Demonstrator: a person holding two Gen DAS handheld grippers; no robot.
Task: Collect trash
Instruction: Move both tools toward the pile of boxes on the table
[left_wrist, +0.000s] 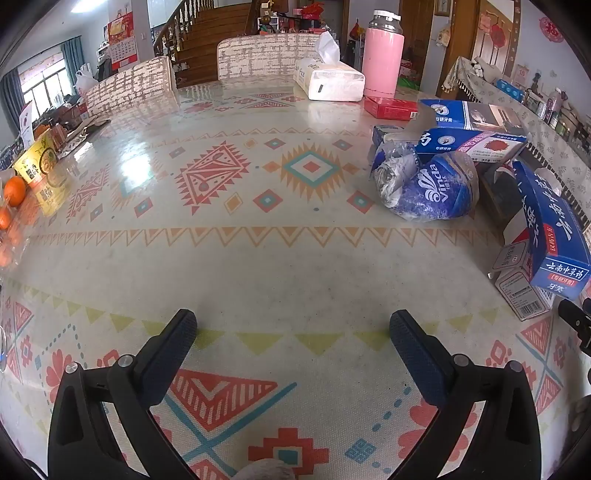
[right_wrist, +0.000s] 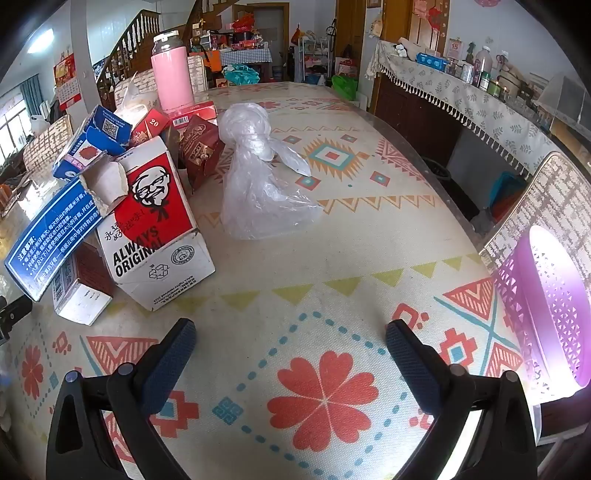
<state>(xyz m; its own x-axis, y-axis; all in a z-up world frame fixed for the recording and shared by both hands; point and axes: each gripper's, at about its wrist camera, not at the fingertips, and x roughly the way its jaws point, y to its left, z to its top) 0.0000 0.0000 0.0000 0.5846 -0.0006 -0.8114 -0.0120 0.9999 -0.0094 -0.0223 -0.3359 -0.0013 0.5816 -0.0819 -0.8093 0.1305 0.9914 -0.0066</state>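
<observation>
The KFC box (right_wrist: 155, 221) leans at the near edge of the trash heap on the worktop (right_wrist: 295, 266), ahead-left of the right tongs (right_wrist: 290, 341), which are nearer; left tongs (left_wrist: 291, 328) face bare cloth. Both gape empty.

A lived-in family home: a dining table under a patterned geometric tablecloth (left_wrist: 258, 258), a wooden staircase with turned balusters (left_wrist: 207, 26) behind it, a red wall calendar (left_wrist: 122, 40), a tall pink thermos flask (right_wrist: 171, 75), and a sideboard draped in leaf-print cloth with tassels (right_wrist: 461, 92) holding jars and bottles.
</observation>
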